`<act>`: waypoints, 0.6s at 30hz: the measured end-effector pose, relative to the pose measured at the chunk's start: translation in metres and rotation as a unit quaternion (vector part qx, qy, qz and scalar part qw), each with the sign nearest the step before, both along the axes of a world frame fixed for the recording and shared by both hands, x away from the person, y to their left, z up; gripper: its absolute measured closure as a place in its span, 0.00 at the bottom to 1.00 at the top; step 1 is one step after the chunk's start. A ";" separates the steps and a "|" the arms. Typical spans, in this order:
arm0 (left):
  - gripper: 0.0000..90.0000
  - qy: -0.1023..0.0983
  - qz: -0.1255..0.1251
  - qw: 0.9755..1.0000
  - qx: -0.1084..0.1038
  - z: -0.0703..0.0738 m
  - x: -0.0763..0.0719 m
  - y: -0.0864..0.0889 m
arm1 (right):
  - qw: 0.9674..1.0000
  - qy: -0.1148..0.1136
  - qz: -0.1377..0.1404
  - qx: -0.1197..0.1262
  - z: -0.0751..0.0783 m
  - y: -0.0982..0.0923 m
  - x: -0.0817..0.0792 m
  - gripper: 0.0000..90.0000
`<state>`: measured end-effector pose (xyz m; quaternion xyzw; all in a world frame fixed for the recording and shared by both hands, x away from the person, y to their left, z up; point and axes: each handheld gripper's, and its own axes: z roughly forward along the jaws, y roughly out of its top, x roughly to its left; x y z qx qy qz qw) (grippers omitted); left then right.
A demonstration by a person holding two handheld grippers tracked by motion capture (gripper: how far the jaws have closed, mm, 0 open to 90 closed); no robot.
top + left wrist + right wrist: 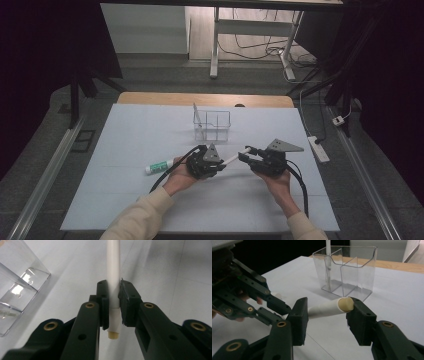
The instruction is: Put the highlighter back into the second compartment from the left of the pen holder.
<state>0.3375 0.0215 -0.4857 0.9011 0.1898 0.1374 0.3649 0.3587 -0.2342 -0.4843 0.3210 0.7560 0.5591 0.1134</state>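
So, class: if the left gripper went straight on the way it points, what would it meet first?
Probably the right gripper, whose fingers flank the far end of the white stick that the left gripper clamps.

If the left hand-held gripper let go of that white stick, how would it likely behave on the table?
The white stick looks stiff: it spans straight from the left hand-held gripper. Being round and smooth, it would probably roll on the flat table. It seems light.
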 end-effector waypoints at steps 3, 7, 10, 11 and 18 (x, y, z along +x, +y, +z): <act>0.88 0.003 0.001 1.000 0.007 -0.002 0.000 -0.002 | 1.000 -0.001 0.005 0.011 0.002 0.000 -0.001 0.63; 0.88 0.004 0.004 1.000 0.016 -0.006 0.000 -0.005 | 1.000 -0.001 0.013 0.015 0.003 0.001 0.000 0.68; 0.87 0.006 0.004 1.000 0.017 -0.007 0.001 -0.007 | 0.999 0.008 0.022 0.032 0.004 -0.003 0.002 0.72; 0.87 0.005 0.004 1.000 0.019 -0.007 0.001 -0.007 | 0.999 0.011 0.025 0.038 0.004 -0.003 0.002 0.73; 0.87 -0.003 0.004 1.000 0.016 -0.008 0.001 -0.008 | 0.996 0.013 0.050 0.074 0.007 -0.003 0.001 0.82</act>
